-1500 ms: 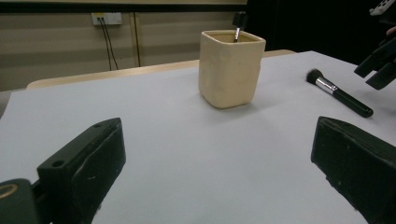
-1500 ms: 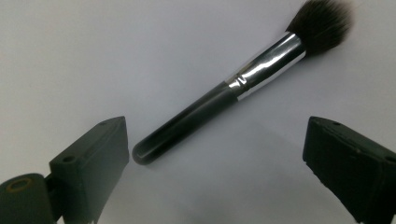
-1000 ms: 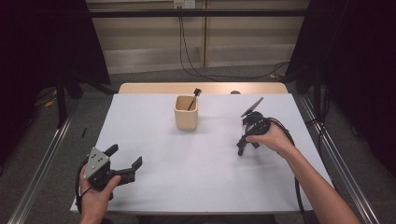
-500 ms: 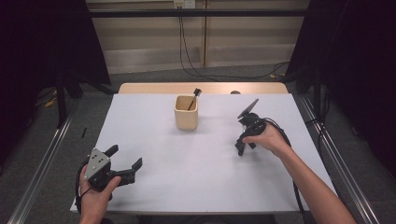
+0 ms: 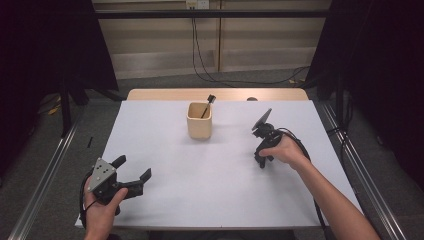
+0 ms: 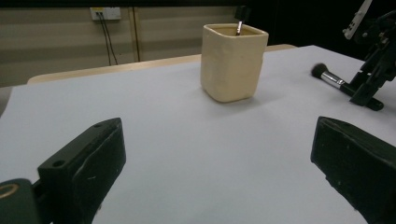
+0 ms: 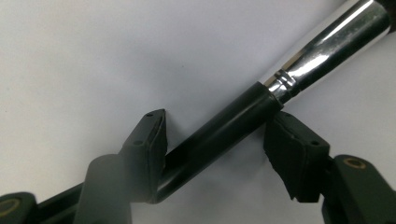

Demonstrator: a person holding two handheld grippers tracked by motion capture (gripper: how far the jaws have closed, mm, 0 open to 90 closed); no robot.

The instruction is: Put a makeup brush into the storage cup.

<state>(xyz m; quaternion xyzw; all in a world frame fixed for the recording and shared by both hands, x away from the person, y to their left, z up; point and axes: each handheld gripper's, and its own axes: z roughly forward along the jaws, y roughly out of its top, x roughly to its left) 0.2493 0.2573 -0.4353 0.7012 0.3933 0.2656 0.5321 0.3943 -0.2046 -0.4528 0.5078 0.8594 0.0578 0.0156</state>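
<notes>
My right claw (image 7: 212, 140) has been closing around the brush (image 7: 243, 116) lying on the surface (image 5: 210, 175), pads not yet pressing; skewed handle risks rolling away. Left claw (image 6: 219, 172) stands wide.

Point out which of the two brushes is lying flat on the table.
It is the makeup brush with the chrome ferrule, lying on the white table between the jaws of the right gripper, which have just been closing. The other brush stands in the beige cup.
</notes>
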